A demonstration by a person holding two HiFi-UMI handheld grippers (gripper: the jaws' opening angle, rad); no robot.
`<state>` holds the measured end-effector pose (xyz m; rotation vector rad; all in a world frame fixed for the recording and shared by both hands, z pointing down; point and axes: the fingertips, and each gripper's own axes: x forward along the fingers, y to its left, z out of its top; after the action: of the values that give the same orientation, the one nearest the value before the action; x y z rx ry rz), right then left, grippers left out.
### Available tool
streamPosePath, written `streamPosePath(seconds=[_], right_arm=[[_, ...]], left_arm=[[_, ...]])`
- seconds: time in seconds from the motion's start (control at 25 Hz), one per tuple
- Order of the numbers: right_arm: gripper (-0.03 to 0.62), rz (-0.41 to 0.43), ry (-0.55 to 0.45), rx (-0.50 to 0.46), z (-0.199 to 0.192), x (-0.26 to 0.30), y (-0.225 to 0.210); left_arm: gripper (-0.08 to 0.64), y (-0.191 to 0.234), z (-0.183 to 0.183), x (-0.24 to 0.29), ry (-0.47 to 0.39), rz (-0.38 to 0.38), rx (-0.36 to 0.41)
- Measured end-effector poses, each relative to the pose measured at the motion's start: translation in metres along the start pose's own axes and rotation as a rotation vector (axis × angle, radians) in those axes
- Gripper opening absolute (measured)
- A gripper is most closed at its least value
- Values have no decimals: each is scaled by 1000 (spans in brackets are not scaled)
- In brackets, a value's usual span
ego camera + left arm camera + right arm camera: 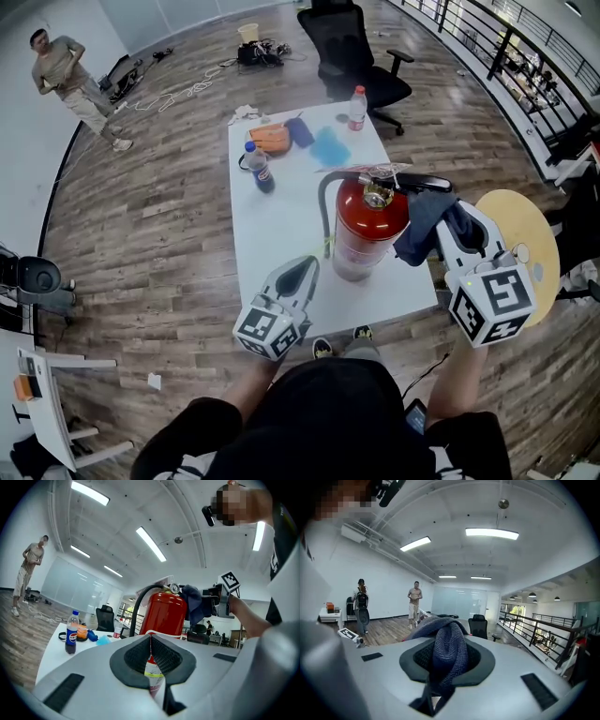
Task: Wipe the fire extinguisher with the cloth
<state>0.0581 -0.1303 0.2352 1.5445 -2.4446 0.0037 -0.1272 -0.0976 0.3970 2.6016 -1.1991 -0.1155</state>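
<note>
A red fire extinguisher [368,230] stands upright near the front of the white table [281,225], with its black hose curving up its left side. My right gripper [452,214] is shut on a dark blue cloth [424,220], which hangs against the extinguisher's upper right side, just under the handle. In the right gripper view the knitted cloth [447,651] fills the jaws and drapes forward. My left gripper [307,265] sits low at the extinguisher's left, shut and holding nothing. In the left gripper view the red cylinder [161,613] rises just beyond the jaws, and the cloth [192,603] shows near its top.
At the table's far end are a cola bottle [260,169], an orange item [270,137], blue items [328,147] and a red-capped bottle [356,108]. A black office chair [361,61] stands behind. A round wooden table [520,234] is at the right. A person [70,80] stands far left.
</note>
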Motion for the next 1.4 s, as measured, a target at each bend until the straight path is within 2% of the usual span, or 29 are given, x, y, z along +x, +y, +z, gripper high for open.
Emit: streamPosePath(seconds=[0.08,0.32,0.44,0.56,0.76,0.84,0.96,1.0,1.04,1.16,1.2,1.28,1.4], right_arm=[[74,-14,42,-42,0,0,-2],[72,-3,235,-327,16,23,31],[72,27,321,-385,9,24,34],[72,58,346,-358,3,21,28],[74,33,282,-216,-15,4,9],[74,-7,292,-168,-33,-3,-5],[74,-115,375,-169,-77,-3,-28],[72,-103,368,-154,-89,2,-27],[73,-54,327,-118,-95,8,-18],[72,129,99,28,-79,15,22],[72,151,27,68,-72,15,30],[72,138,-74,116,-70,13,39],[72,147,-126,149,-92,11,62]], left_arm=[[21,1,1,-1,-2,3,2],[21,-6,1,1,-1,-14,3],[21,-8,-3,4,11,-28,0],[21,-10,-5,8,17,-40,-6],[21,-8,-5,6,17,-39,-7],[21,-6,-6,3,19,-33,-8],[21,-3,-9,0,25,-27,-7],[21,-2,-10,0,29,-25,-9],[21,-2,-11,0,33,-24,-12],[21,-3,-12,1,40,-28,-14],[21,-2,-12,1,39,-28,-13],[21,0,-14,2,42,-24,-15],[21,1,-20,6,54,-27,-16]])
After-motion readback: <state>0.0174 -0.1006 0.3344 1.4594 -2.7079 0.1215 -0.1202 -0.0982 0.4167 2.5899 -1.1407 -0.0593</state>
